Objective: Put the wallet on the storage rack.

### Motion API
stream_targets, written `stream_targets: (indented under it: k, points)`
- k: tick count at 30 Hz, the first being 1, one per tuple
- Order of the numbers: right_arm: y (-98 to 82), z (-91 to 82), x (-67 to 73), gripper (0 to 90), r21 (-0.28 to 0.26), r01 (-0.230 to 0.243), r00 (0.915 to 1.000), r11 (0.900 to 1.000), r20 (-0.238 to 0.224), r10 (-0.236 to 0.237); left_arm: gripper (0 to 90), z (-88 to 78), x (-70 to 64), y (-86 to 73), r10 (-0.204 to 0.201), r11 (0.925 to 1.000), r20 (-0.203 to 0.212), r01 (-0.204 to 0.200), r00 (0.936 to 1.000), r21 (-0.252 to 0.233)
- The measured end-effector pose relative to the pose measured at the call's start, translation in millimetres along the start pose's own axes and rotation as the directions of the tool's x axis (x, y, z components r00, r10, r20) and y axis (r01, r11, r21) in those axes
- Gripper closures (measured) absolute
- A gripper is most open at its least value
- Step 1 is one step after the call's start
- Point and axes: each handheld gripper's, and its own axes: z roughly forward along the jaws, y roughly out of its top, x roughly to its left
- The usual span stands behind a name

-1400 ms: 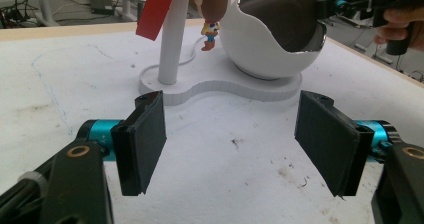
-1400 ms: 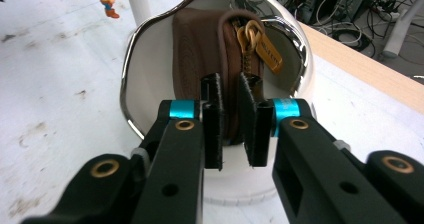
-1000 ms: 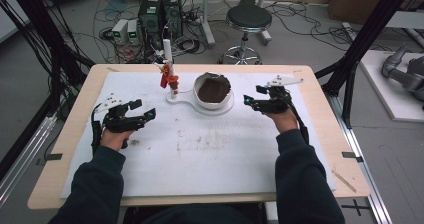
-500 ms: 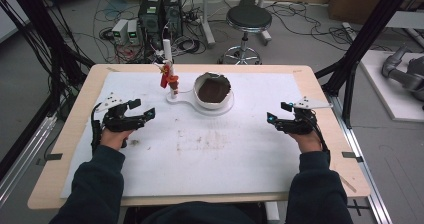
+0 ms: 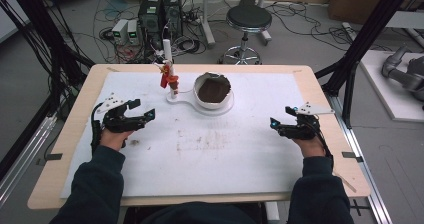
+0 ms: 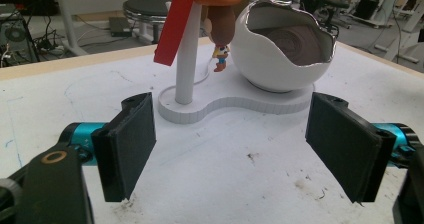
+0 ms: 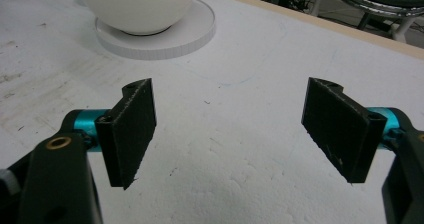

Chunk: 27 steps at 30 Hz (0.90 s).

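The right gripper [image 5: 276,125] rests low over the white sheet near the right edge of the wooden table [image 5: 75,134]. Its jaws stand wide apart with nothing between them, and they have just been opening. The left gripper [image 5: 145,115] sits near the table's left edge, its jaws likewise spread and empty.

The white egg-shaped cracked-open bowl [image 5: 213,90] stands on a flat white base [image 5: 186,100] close to the middle of the far edge, well apart from both grippers. Something dark brown fills it; what it is cannot be made out from above, and in the left gripper view it reads only as a ridged brown mass [image 6: 295,40]. The right gripper view cuts the bowl [image 7: 145,9] off at the top of the frame, so its opening is out of sight. On the base's smaller lobe rises a thin white post [image 5: 169,66] with a red strip [image 6: 175,21] and a small brown hanging figure [image 6: 222,24]; the figure's top is cropped in the left gripper view.

Both forearms in dark sleeves reach up from the near edge, each hand wrapped around its gripper, the jaws pointing inward and slightly forward toward the bowl.
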Motion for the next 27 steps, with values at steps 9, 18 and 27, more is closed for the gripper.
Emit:
stream_targets:
  k: [9,18,27]
  points:
    - [1.7,-2.7,5.5,22.0,-0.012,-0.003,0.9999,1.000,0.014,0.003,20.3,-2.0,-1.4,0.5,0.013,0.9999,0.001,-0.013,0.9999,-0.002]
    - [1.7,-0.7,5.8,22.1,-0.001,0.007,0.9998,1.000,0.017,-0.007,20.6,-1.9,-0.6,-0.6,0.007,1.0000,-0.002,-0.007,1.0000,0.001]
    - [1.9,-0.2,5.0,22.0,-0.003,0.004,0.9999,1.000,0.013,-0.004,21.2,-0.5,-1.8,-2.3,0.009,1.0000,0.001,-0.009,1.0000,0.004]
